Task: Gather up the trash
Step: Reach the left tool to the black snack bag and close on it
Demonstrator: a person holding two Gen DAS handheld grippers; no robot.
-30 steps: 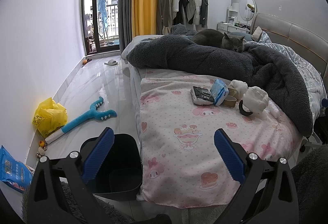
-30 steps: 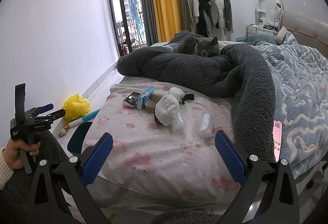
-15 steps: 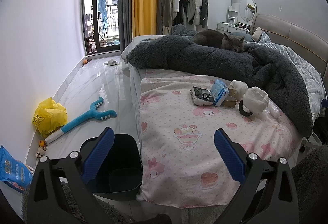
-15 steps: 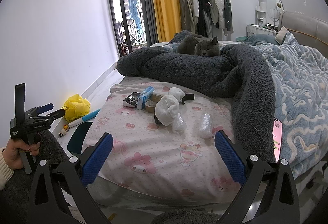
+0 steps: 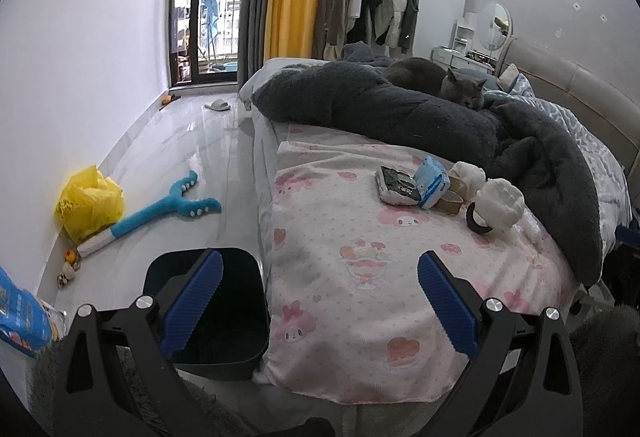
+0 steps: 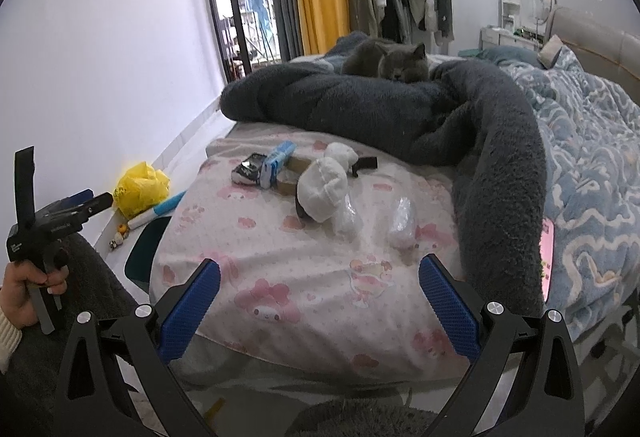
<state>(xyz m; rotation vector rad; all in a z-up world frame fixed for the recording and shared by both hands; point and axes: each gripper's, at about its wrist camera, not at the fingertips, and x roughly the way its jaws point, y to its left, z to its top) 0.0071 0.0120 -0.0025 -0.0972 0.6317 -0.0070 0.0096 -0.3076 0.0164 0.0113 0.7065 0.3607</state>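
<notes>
1. Both grippers stand with their blue-padded jaws spread wide and nothing between them: the left gripper hangs above the foot of the bed, and the right gripper faces the same pink sheet from further right.
2. Trash lies in a loose cluster on the sheet: a black-and-white wrapper touches a blue tissue pack, with a brown tape roll just behind the pack.
3. Two clear crumpled plastic wraps rest nearer the right gripper, beside a white plush paw; a black ring shows under the paw.
4. On the floor, a black bin stands against the bed's corner, under the left gripper's left finger.
5. A grey cat lies on the dark fleece blanket further up the bed.
6. By the wall sit a yellow plastic bag and a blue plush toy.
7. In the right wrist view, a hand grips the left gripper's handle at the left edge.
</notes>
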